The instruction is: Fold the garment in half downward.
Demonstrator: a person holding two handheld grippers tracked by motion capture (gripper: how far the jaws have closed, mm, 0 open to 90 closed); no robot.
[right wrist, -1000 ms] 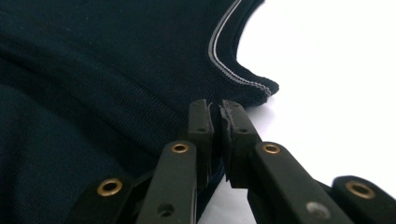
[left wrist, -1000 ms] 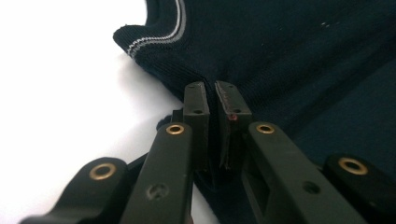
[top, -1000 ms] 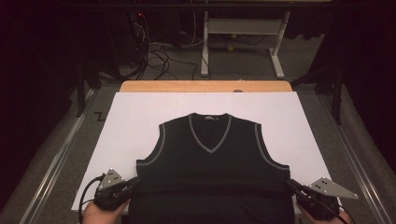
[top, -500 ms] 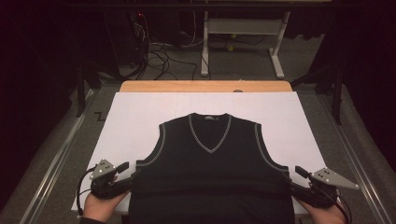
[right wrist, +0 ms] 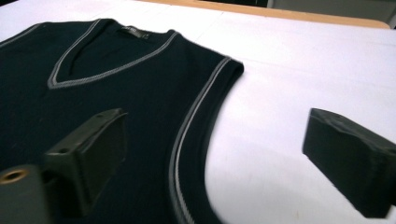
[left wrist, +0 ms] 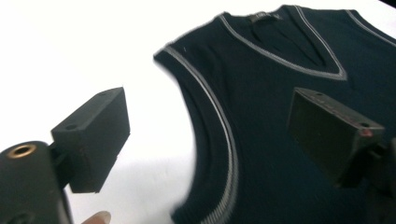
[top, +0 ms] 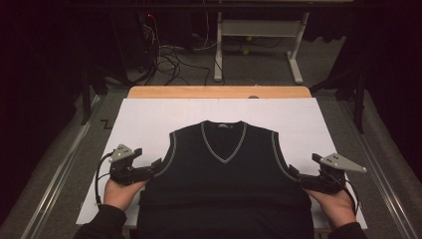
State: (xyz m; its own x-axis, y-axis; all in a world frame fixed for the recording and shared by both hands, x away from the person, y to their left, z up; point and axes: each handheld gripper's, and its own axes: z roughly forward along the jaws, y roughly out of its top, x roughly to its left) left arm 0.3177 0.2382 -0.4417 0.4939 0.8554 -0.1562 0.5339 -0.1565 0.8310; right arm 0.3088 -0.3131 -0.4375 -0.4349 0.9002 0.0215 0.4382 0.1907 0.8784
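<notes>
A black sleeveless V-neck vest (top: 224, 184) with grey trim lies flat, front up, on a white sheet (top: 149, 114). My left gripper (top: 158, 165) sits at the vest's left armhole and points inward. In the left gripper view the vest (left wrist: 280, 60) lies below the left gripper (left wrist: 210, 126), whose jaws have just been opening and stand wide apart with nothing pinched. My right gripper (top: 292, 172) rests at the right armhole. The right gripper (right wrist: 219, 154) has also just been opening, its jaws straddling the trimmed edge of the vest (right wrist: 116, 93) without pressing on it.
The sheet covers a wooden table whose far edge (top: 219, 92) shows bare. Metal rails (top: 54, 174) run along both sides. Cables (top: 169, 55) and a white desk frame (top: 259, 30) stand on the floor beyond. A hand (top: 119, 191) grips each gripper at the near edge.
Both grippers have moved from the vest's lower corners up along its sides to the armholes. Their jaws were shut before and now stand apart.
</notes>
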